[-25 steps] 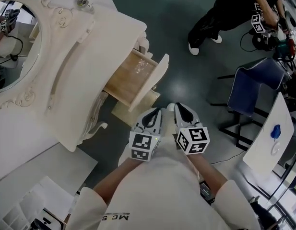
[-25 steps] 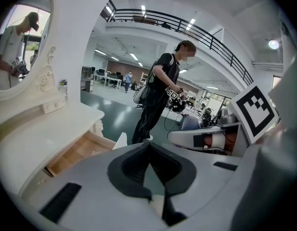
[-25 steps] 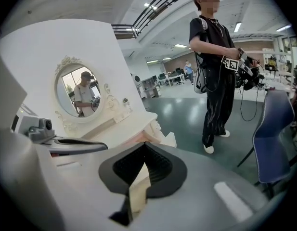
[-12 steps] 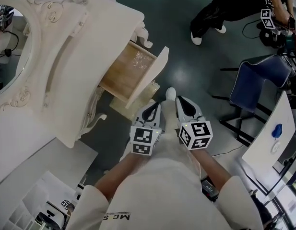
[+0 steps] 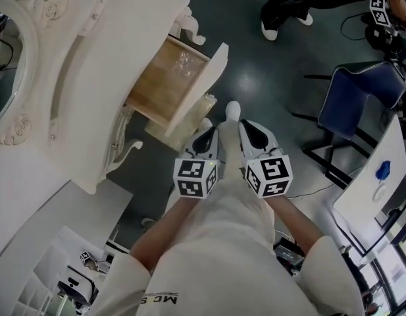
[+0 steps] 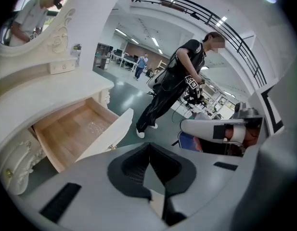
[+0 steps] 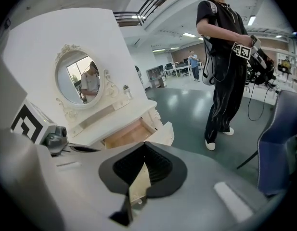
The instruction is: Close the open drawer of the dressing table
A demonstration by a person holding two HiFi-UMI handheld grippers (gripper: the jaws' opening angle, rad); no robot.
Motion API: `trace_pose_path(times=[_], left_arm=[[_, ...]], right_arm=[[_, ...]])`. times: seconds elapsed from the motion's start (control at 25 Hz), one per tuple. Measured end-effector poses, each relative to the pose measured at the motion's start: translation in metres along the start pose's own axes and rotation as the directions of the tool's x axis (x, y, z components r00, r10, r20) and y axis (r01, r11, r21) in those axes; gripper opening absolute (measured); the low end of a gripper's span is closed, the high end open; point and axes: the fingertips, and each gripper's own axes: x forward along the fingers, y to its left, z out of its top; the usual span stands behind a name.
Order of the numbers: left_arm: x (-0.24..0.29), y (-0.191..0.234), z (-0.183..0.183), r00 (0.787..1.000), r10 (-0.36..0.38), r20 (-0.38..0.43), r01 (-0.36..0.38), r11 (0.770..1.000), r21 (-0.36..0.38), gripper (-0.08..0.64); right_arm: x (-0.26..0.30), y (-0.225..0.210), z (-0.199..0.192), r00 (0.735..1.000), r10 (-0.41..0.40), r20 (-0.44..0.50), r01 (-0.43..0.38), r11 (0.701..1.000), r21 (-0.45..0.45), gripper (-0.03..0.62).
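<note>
The cream dressing table fills the upper left of the head view. Its wooden drawer stands pulled out, its white front facing me. The drawer lies left of and beyond the jaws in the left gripper view, and the drawer shows just past the jaws in the right gripper view. My left gripper and right gripper hang side by side, short of the drawer front and apart from it. Both are shut and hold nothing. The left gripper and right gripper show their pads meeting.
A person in black stands on the dark floor beyond the table. A blue chair and a white board are at the right. My own white shoe sits between the grippers. An oval mirror tops the table.
Both grippers have sunk lower, still side by side. In the head view the dressing table has slid up and left. The drawer stands as far out as before.
</note>
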Motion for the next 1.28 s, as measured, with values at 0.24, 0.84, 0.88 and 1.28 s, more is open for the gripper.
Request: trace_pose_path(times=[0.24,0.84,0.88,1.28], left_arm=[[0.011,0.008,-0.008,1.000,0.022,-0.007,-0.023,0.999,-0.039,0.011],[0.061,0.040,-0.035,0.994,0.090,-0.060,-0.097,0.987,-0.128,0.012],[0.065,0.043,-0.035,0.993,0.100,-0.060,-0.108,0.985,-0.134,0.012],[0.093,0.064,-0.044,0.982,0.175,-0.072,-0.183,0.974,-0.134,0.075]], right_arm=[[0.012,0.001,-0.010,0.999,0.038,-0.031,-0.040,0.998,-0.043,0.002],[0.045,-0.013,-0.026,0.997,0.061,-0.048,-0.062,0.998,-0.021,0.002],[0.047,-0.015,-0.026,0.997,0.059,-0.048,-0.060,0.998,-0.017,0.002],[0.064,-0.028,-0.040,0.995,0.067,-0.078,-0.067,0.998,-0.001,0.002]])
